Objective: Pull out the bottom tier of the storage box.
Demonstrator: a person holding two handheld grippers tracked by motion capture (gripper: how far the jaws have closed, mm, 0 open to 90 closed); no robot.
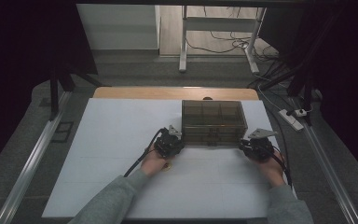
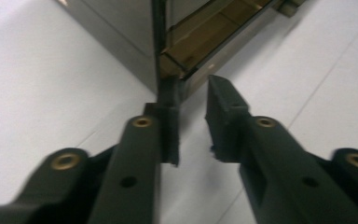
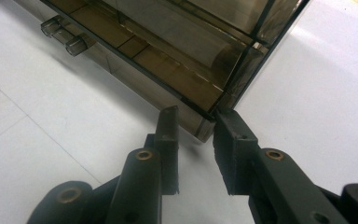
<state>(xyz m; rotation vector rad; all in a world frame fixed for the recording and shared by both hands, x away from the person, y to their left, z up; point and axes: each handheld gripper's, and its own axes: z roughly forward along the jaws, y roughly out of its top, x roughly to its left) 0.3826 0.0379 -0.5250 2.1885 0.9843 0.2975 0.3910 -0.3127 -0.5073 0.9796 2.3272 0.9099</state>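
Observation:
A smoky see-through plastic box [image 1: 213, 119] with inner compartments stands on the white table [image 1: 116, 140], right of centre. My left gripper [image 1: 180, 141] is at its front left corner. In the left gripper view the box [image 2: 121, 32] rises ahead. The left gripper [image 2: 192, 95] is open, one pad brushing the corner edge, the other apart from it. My right gripper [image 1: 244, 144] is at the front right corner. In the right gripper view the box [image 3: 182, 37] has its lower corner wedged between the tips of the right gripper [image 3: 196, 119], which is shut on it.
Two clear tabs [image 3: 65, 39] stick out of the box's front. A small tan spot [image 1: 168, 166] lies by the left hand. The wooden edge [image 1: 168, 92] runs behind the white sheet. Metal rails flank the table; a power strip [image 1: 291, 119] and cables lie on the floor.

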